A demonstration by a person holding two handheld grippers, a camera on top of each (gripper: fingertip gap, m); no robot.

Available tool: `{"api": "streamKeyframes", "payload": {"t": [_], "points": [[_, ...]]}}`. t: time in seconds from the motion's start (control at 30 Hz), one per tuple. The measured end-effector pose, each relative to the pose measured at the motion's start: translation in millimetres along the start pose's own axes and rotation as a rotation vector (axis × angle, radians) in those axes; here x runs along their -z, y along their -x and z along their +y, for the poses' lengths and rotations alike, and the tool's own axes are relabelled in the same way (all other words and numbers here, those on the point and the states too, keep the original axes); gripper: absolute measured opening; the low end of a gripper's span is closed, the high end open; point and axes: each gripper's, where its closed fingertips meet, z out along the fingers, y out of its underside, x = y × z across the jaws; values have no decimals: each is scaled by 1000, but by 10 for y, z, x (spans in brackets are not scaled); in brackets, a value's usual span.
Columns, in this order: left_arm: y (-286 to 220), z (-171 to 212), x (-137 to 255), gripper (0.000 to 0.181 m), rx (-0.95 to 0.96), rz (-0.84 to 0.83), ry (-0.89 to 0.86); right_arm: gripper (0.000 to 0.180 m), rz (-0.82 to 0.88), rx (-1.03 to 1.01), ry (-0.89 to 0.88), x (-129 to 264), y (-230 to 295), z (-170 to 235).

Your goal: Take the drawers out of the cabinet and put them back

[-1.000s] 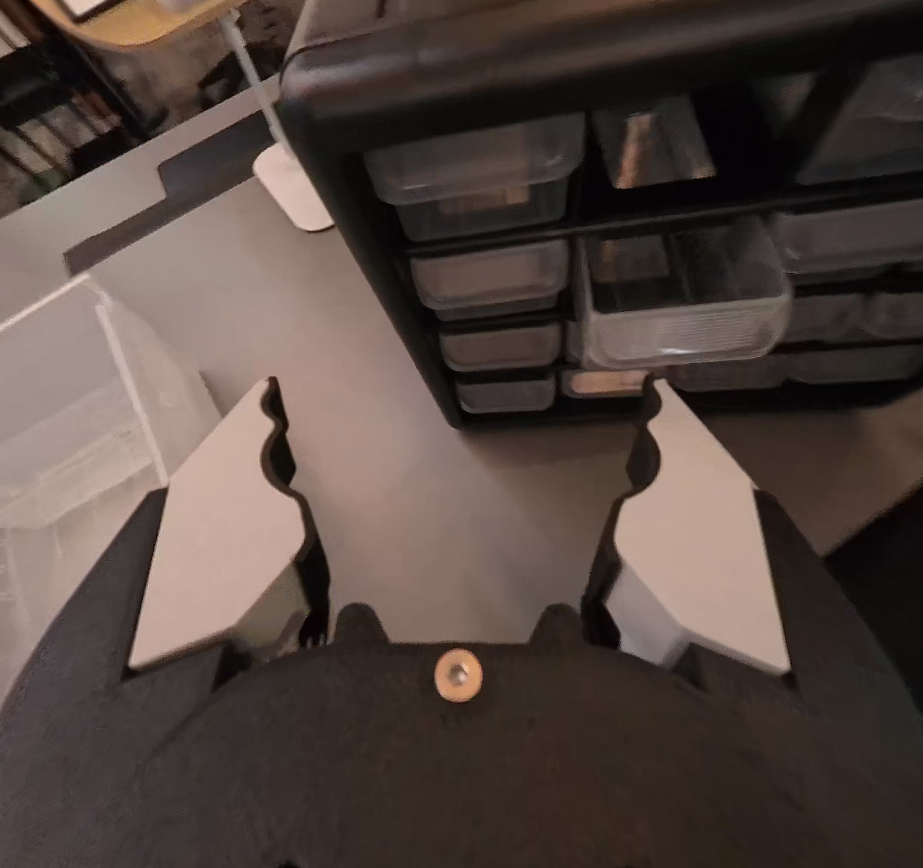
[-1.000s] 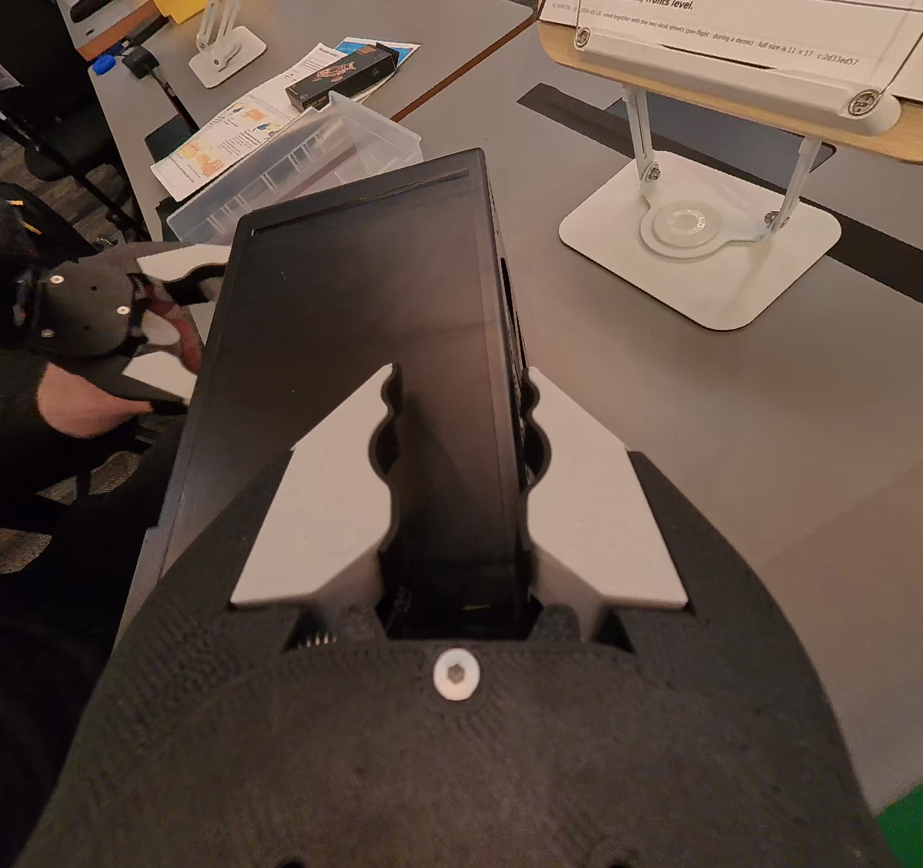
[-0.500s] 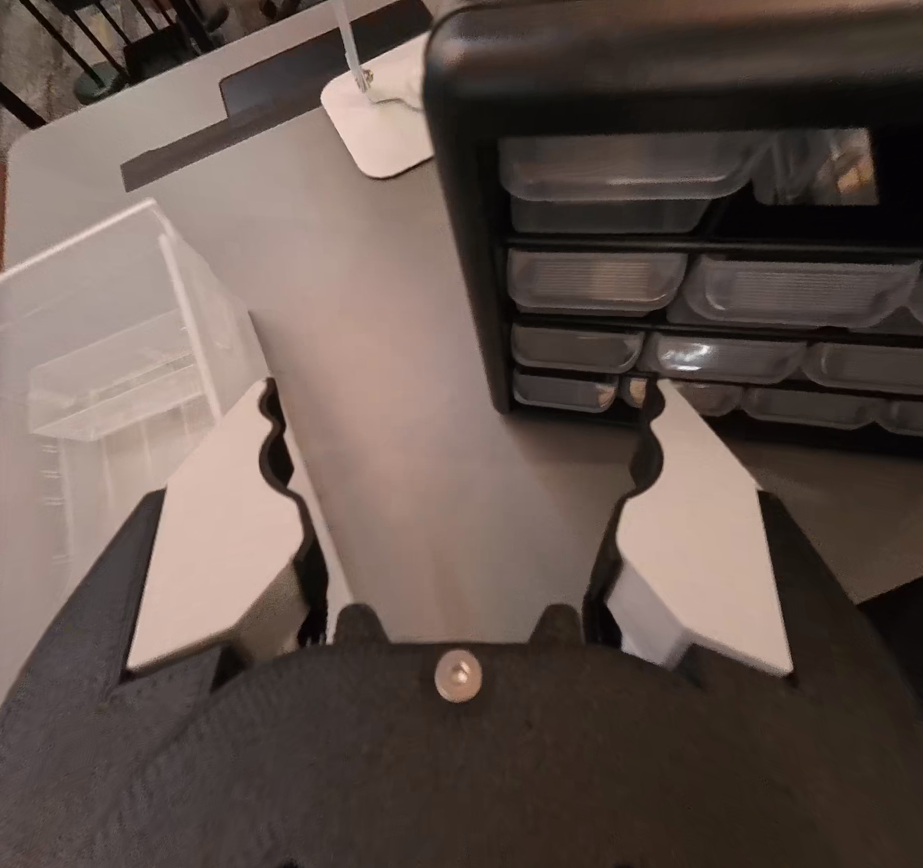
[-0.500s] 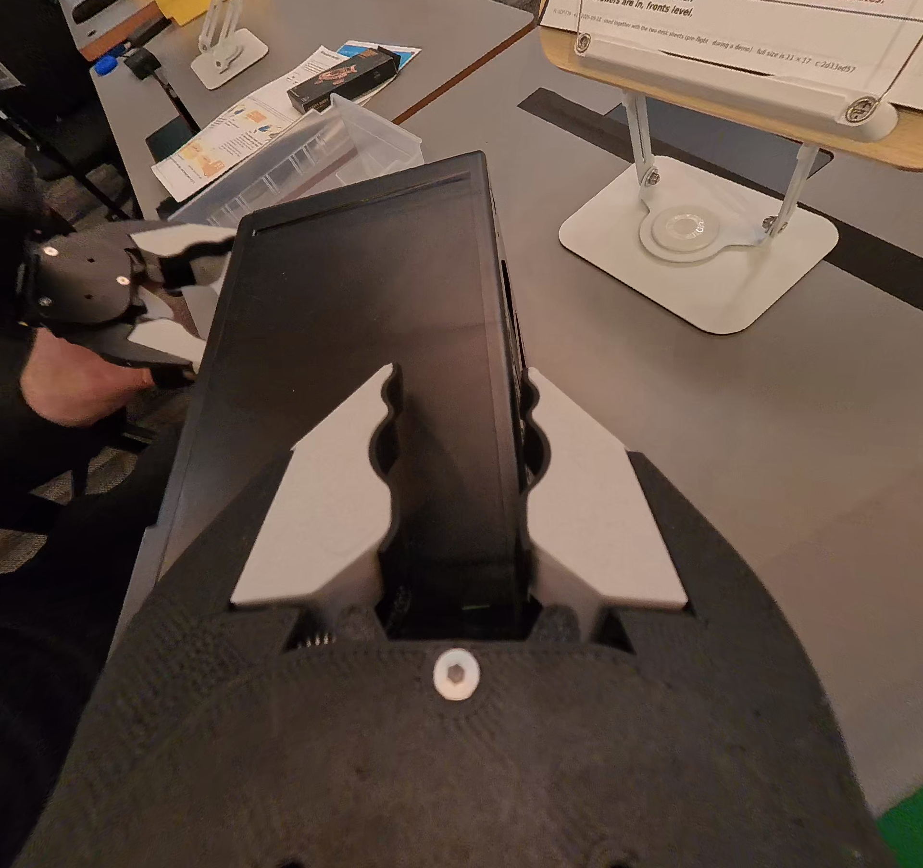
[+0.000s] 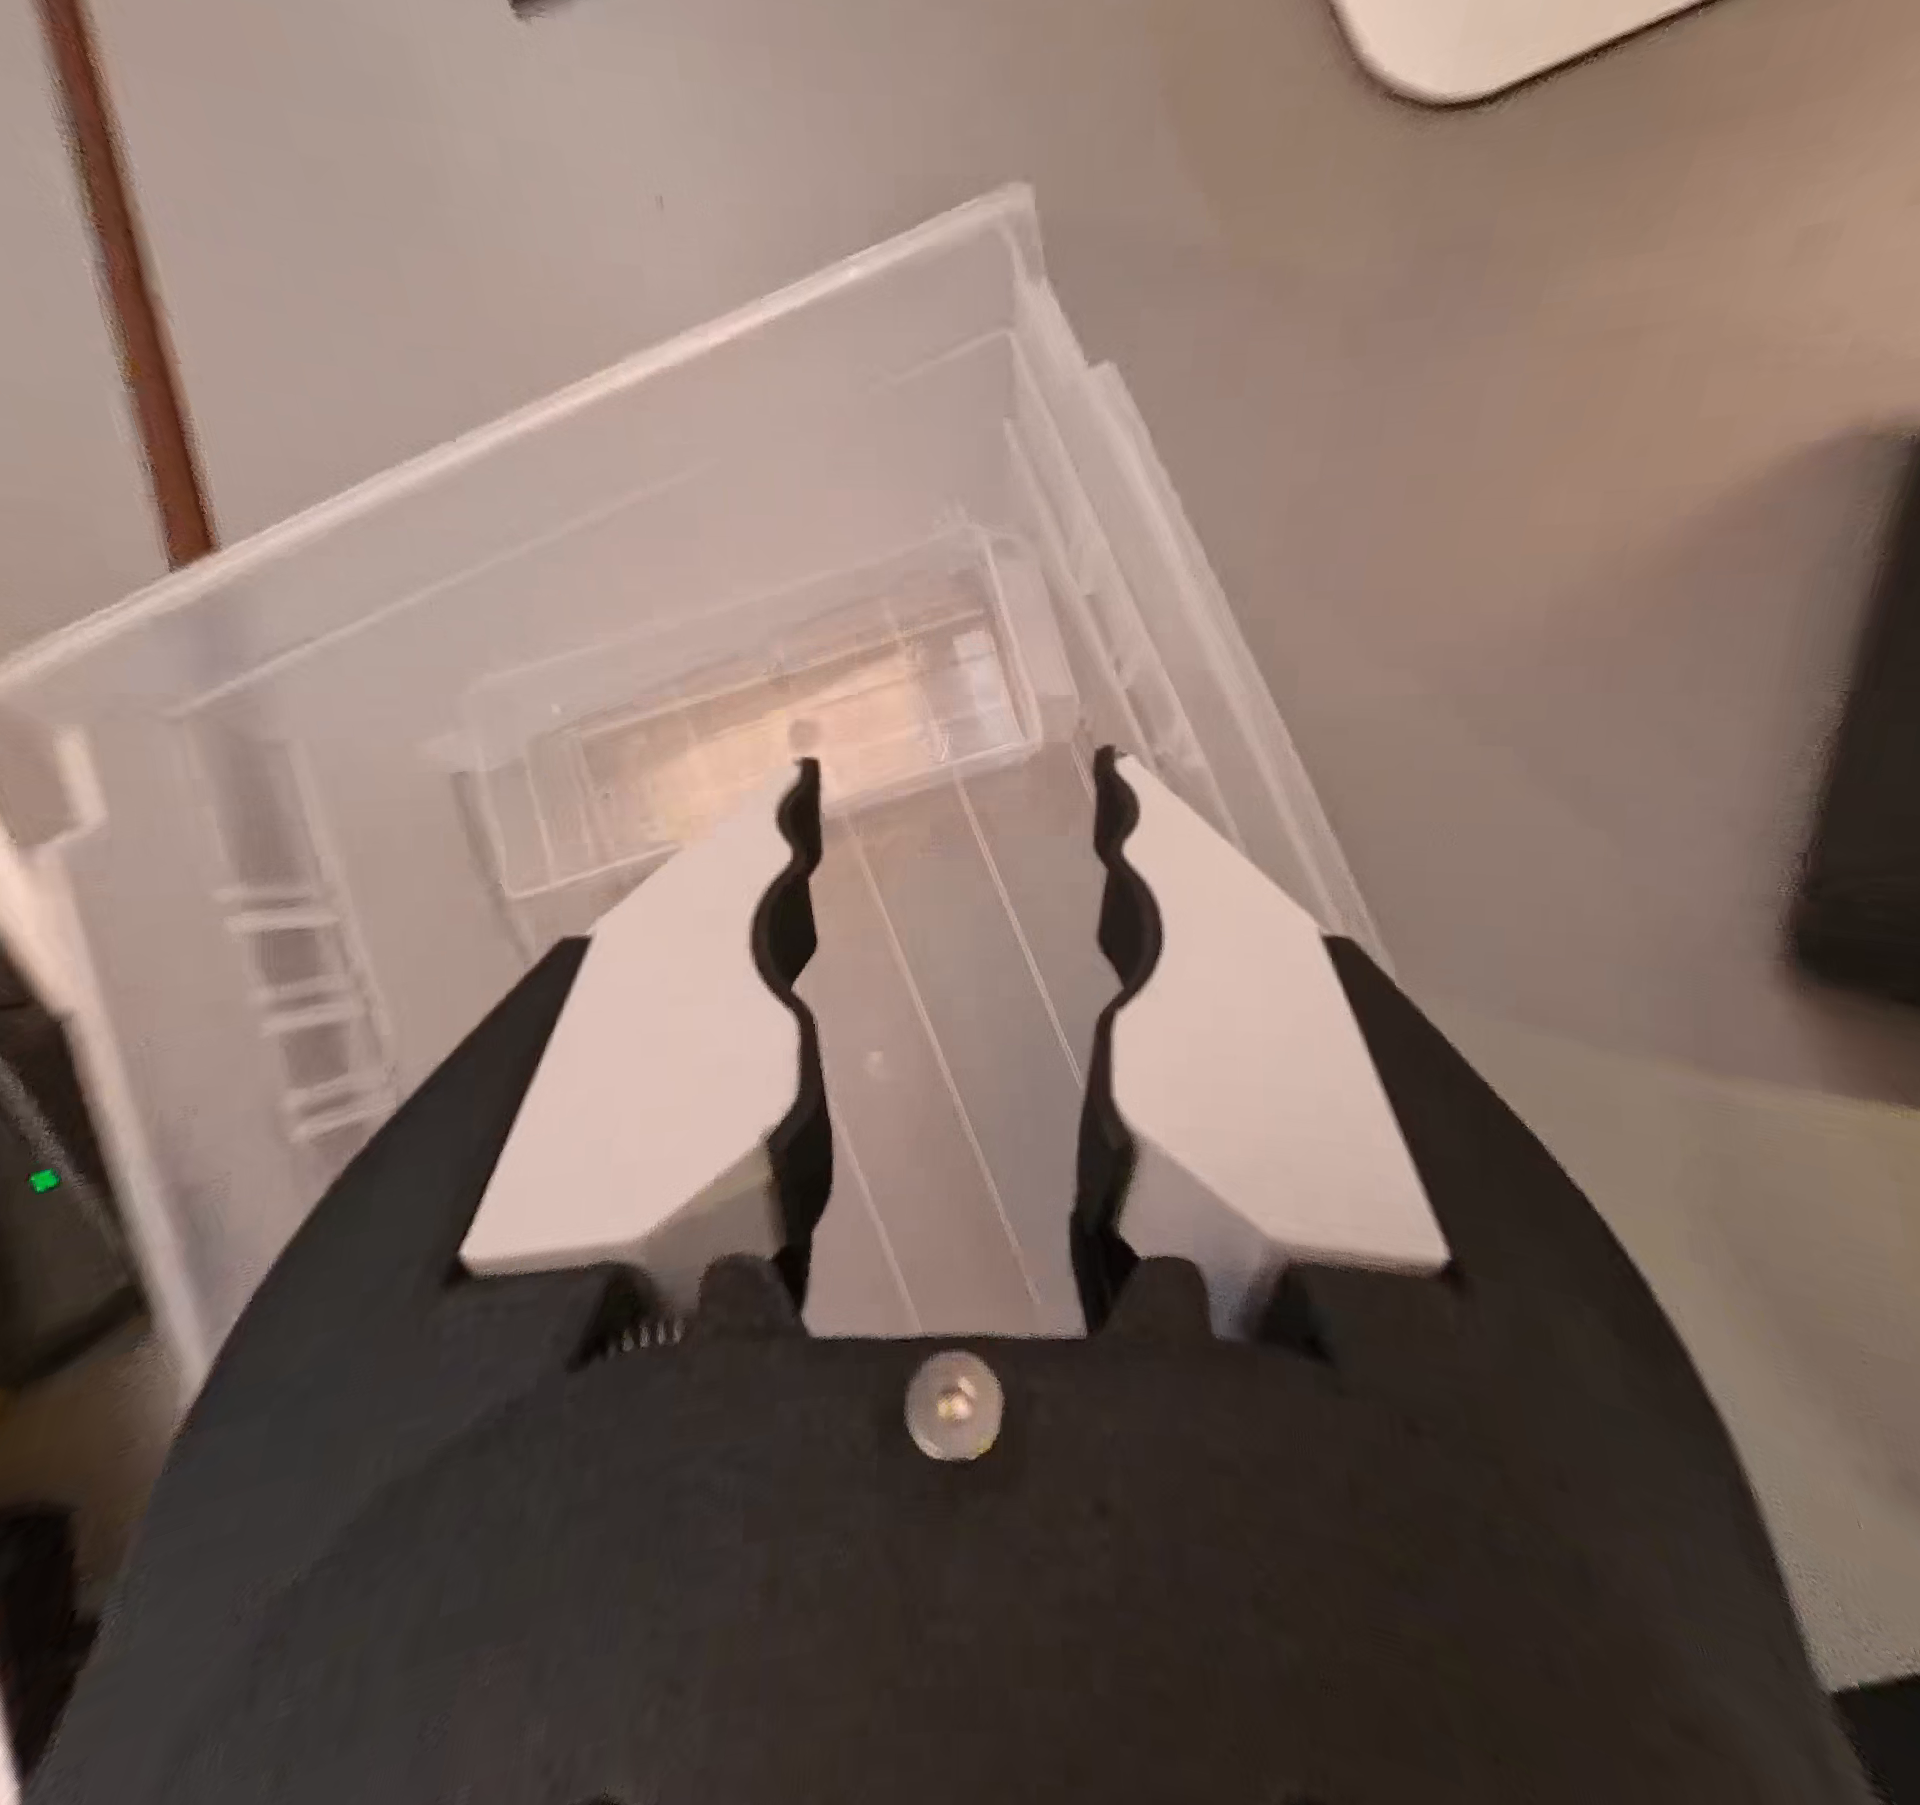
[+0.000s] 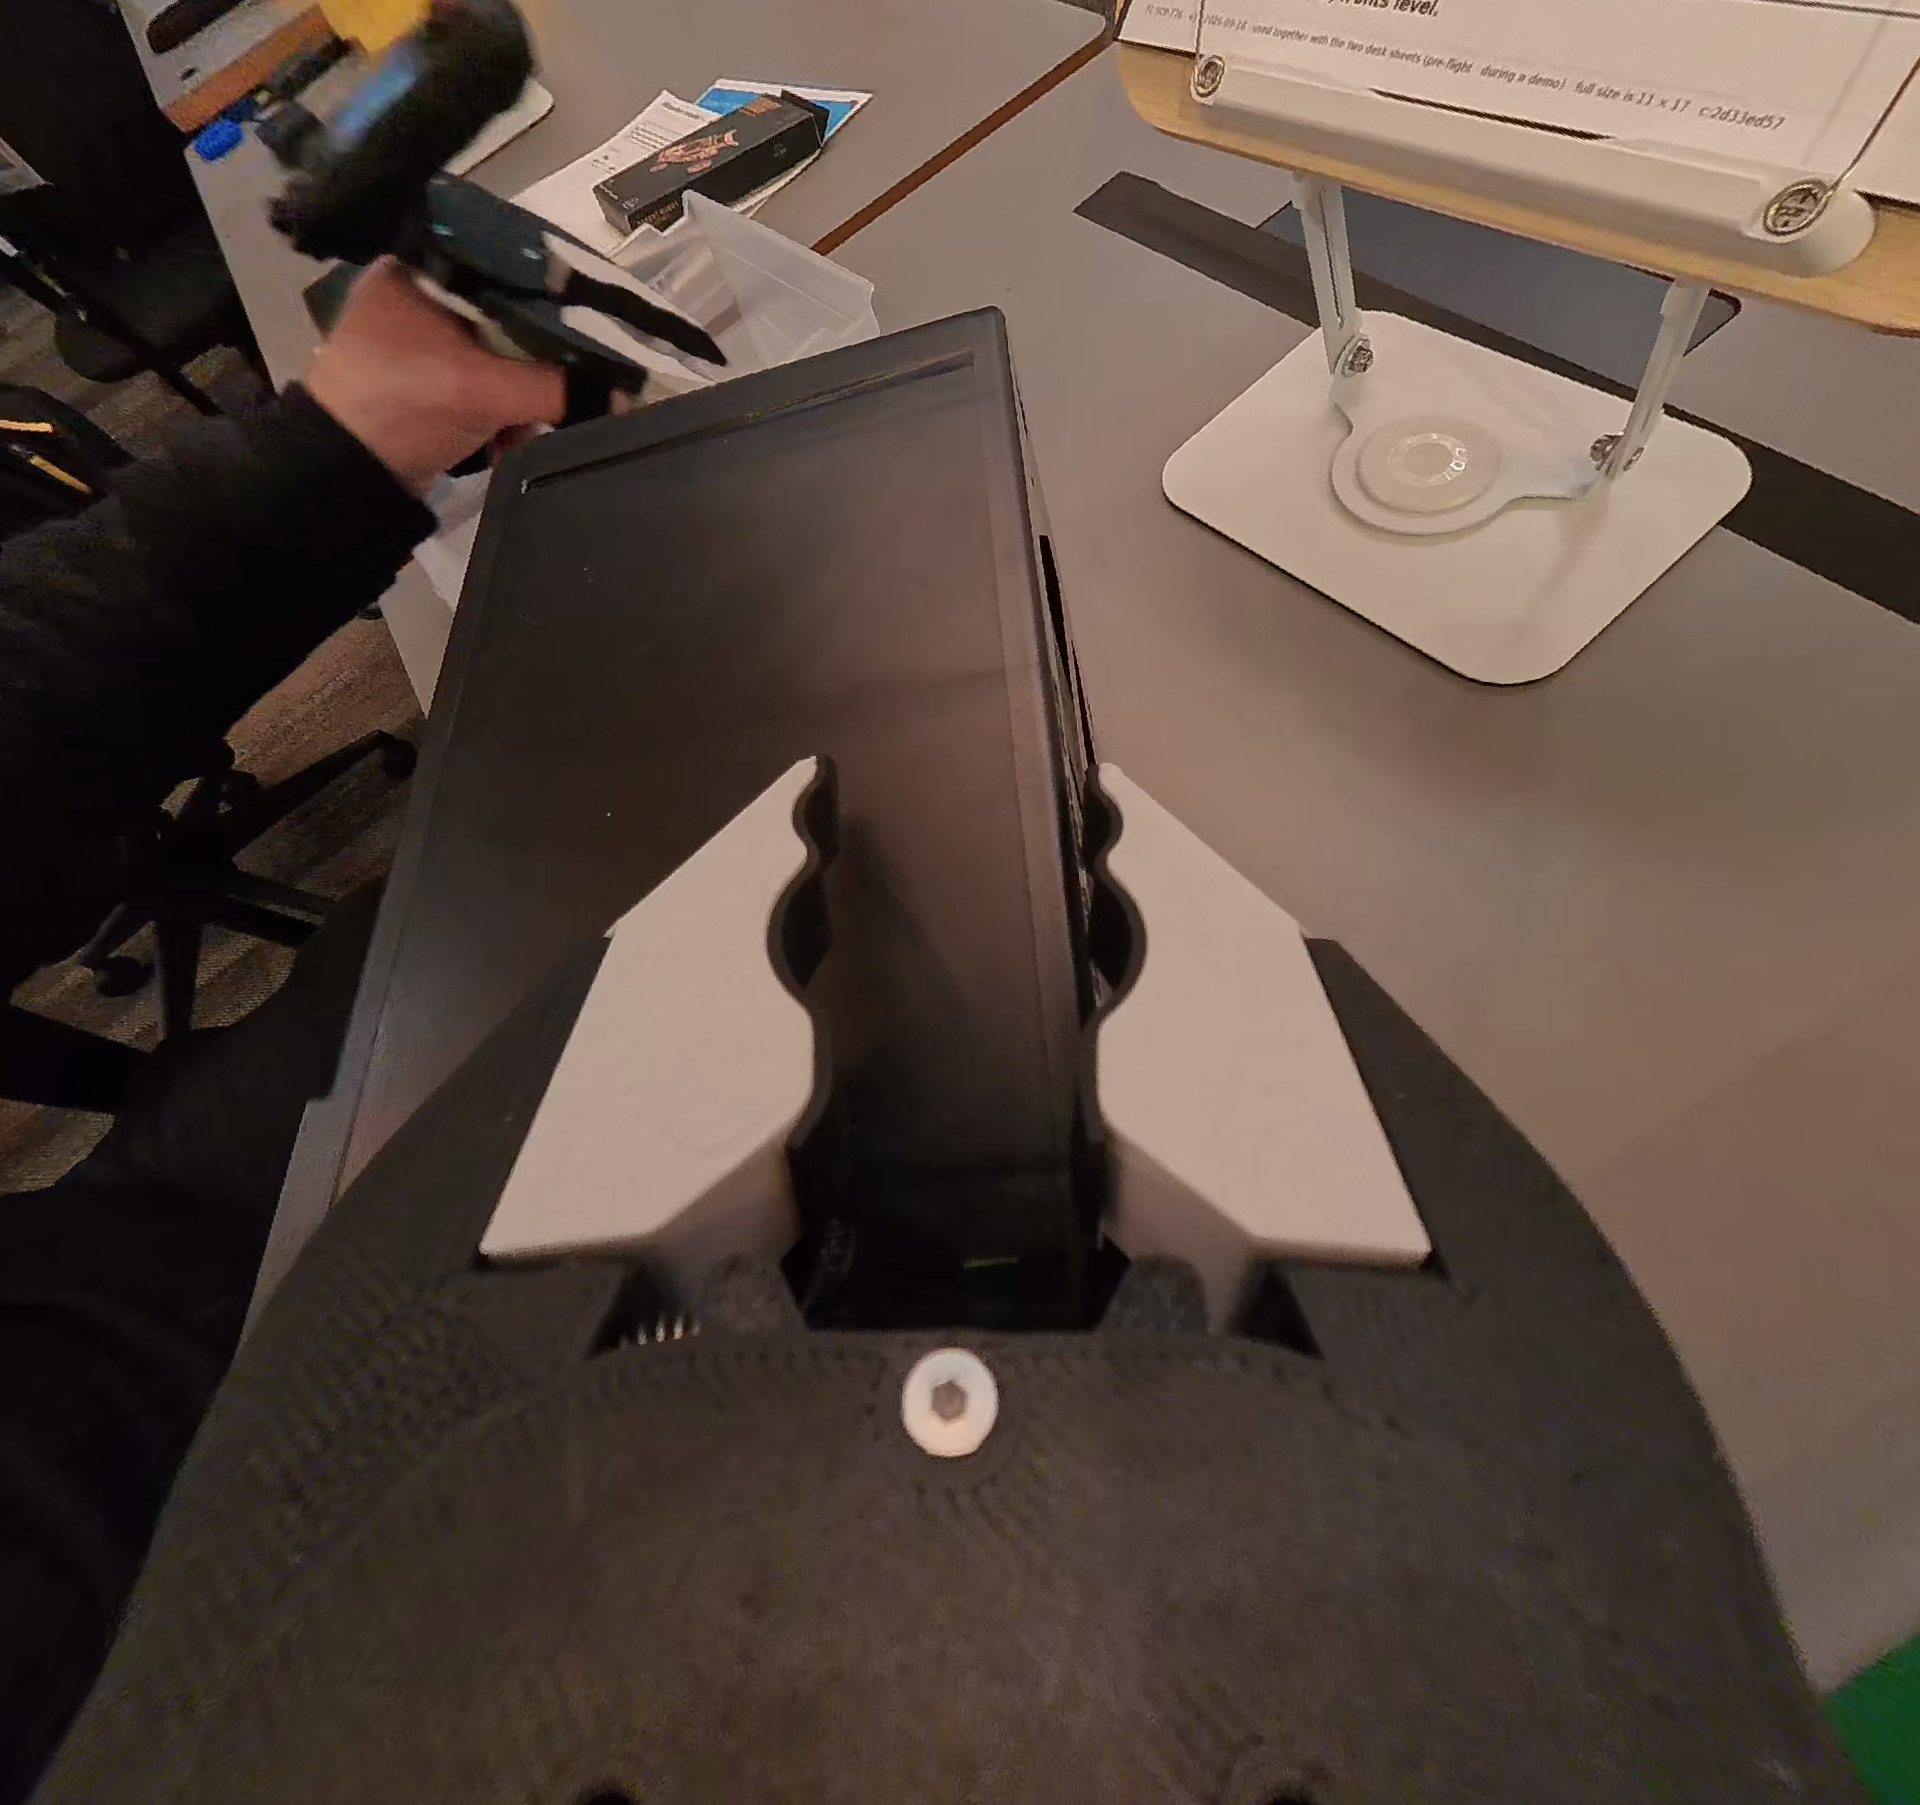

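Clear bin (image 5: 582,550): see-through plastic tub on the grey table (image 5: 1455,405), far left of the cabinet; one small clear drawer (image 5: 810,768) lies inside on the bottom.
Left gripper (image 5: 956,779): tipped down over the bin, tips just above the loose drawer. Fingers (image 5: 665,1028) part-open with a moderate gap, nothing between them. Picture is blurred, so contact with the drawer cannot be told.
Hand (image 6: 436,384): seen in the right wrist view, wrapped round the left gripper's handle, dark sleeve behind it, beside the cabinet's far left corner.
Cabinet (image 6: 727,675): black, upright on the table, seen from above; its drawer fronts are out of sight in both views.
Right gripper (image 6: 961,779): straddling the cabinet's rear top edge, one finger on the lid, the other down the back wall; narrow, clamped on that edge.
Stand (image 6: 1455,508): white flat base with two legs, right of the cabinet, well apart from it, carrying a printed sheet on a wooden board (image 6: 1507,41).
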Motion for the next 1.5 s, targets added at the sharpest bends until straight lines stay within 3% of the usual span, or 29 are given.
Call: {"api": "streamKeyframes", "payload": {"t": [0.13,0.23,0.3,0.4,0.53,0.67,0.77,0.87,1.1,1.23,1.3,1.37,1.5], "points": [[-35,99,-475,55,47,96,123,46,-2,-3,4,-3,1,3],[-58,129,-677,40,66,135,159,46,-5,-2,6,-4,2,4],[-108,112,-755,17,66,166,144,46,-5,-1,5,-4,3,3],[-74,108,-740,16,40,143,135,46,-6,0,5,-4,4,3],[-27,60,-405,14,0,111,87,46,-7,1,3,-2,6,2],[-201,-2,266,14,-184,118,-19,46,-7,4,1,-1,7,1],[-713,46,905,14,-425,190,-124,46,-8,6,1,0,8,0],[-1426,358,1329,14,-668,314,-124,46,-8,6,2,-2,8,0],[-2344,1550,1229,14,-1107,497,167,46,-2,2,-3,2,2,-1],[-2259,1892,994,15,-1182,538,271,46,-3,-2,2,-1,1,2],[-2090,1975,888,21,-1250,474,308,46,-3,-3,2,-1,0,3],[-2011,1977,882,36,-1224,426,288,46,-4,-2,1,0,0,3],[-2007,1739,1108,56,-917,326,104,46,-9,0,-2,1,3,1]]}}
